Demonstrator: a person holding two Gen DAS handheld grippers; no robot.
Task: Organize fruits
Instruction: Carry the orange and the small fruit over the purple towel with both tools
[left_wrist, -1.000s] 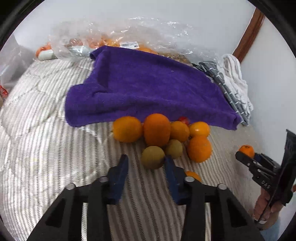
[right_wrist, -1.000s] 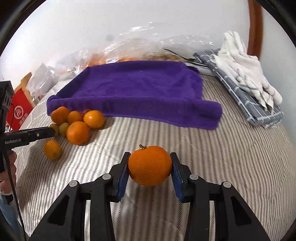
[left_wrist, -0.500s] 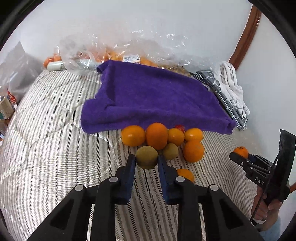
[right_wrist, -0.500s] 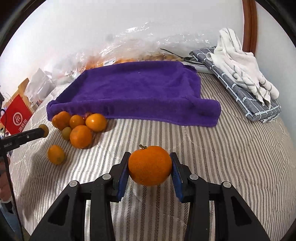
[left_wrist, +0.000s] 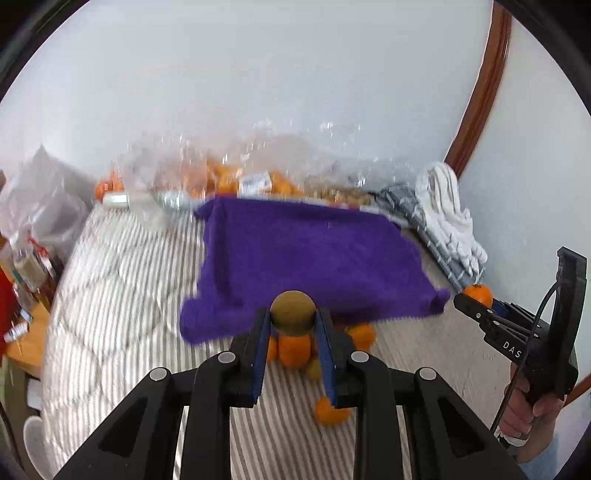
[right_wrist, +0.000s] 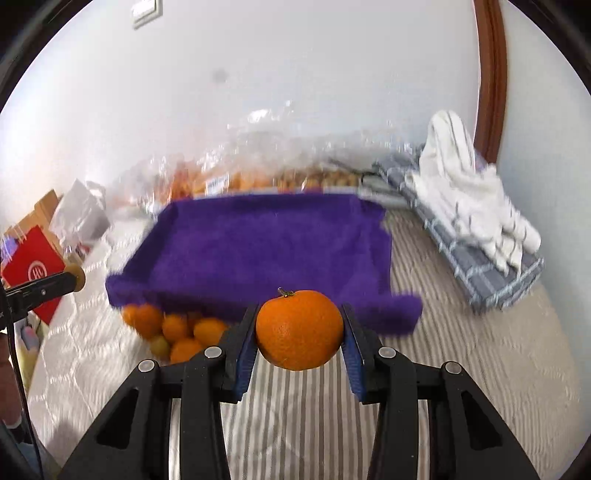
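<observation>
Two fruits lifted clear of striped bedding (right_wrist: 461, 369): left gripper (left_wrist: 293, 314) clenched on kiwi (left_wrist: 293, 312), right gripper (right_wrist: 300, 330) clenched on orange (right_wrist: 300, 329). Transport step. Ahead of both, purple towel (right_wrist: 266, 243); below, remaining pile (right_wrist: 173, 328). Next, probably: carry forward, lower gently, release apart.

Home bedroom (striped quilt (left_wrist: 122, 295)).

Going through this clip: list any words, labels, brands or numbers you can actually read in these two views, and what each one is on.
"DAS" on the body of the right tongs, seen from the left wrist view.
White round logo on the red box: blurred, not readable.
White label on the plastic bag of oranges: too blurred to read.
Packets at the left edge: print too small to read.
</observation>
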